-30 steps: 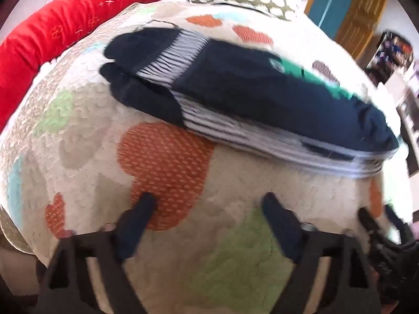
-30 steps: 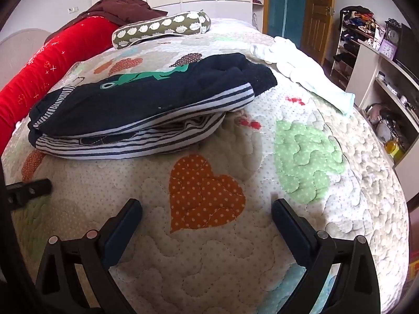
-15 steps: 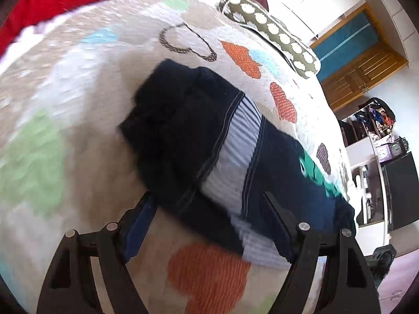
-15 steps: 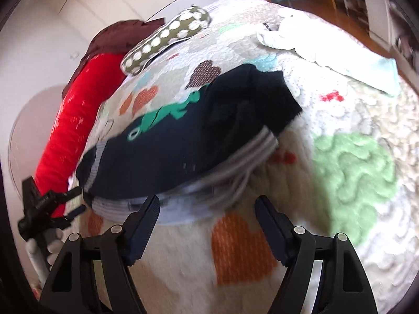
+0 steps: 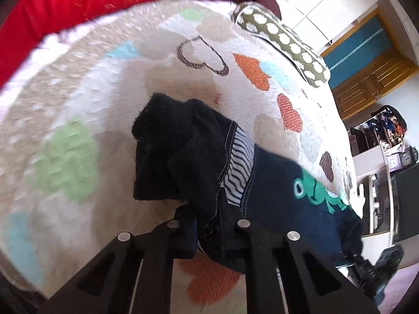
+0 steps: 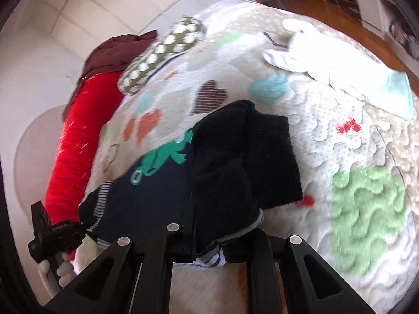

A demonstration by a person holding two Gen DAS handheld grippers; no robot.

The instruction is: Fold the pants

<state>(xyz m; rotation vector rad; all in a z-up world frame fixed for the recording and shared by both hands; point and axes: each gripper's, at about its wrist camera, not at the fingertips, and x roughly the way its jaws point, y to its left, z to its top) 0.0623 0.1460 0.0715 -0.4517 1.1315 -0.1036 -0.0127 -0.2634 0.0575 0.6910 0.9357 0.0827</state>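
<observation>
While the quilted bedspread [image 5: 78, 99] with coloured hearts is carrying everything, the navy pants [image 5: 277, 191] are lying folded lengthwise across its middle, and the green frog print [image 6: 167, 154] is facing up. A red bolster [image 5: 78, 2] is running along the far edge of the bed, and a spotted olive pillow [image 5: 282, 44] is resting near the far corner. A white garment [image 6: 337, 76] is lying well apart from the pants, near the bed edge on the door side. The left gripper [image 5: 209, 230] is pinching the dark cuff end of the pants, with striped lining [image 5: 238, 167] showing just beyond its fingers. The right gripper [image 6: 209, 246] is pinching the other end, where the dark waistband [image 6: 251, 162] is bunching up above the fingers.
</observation>
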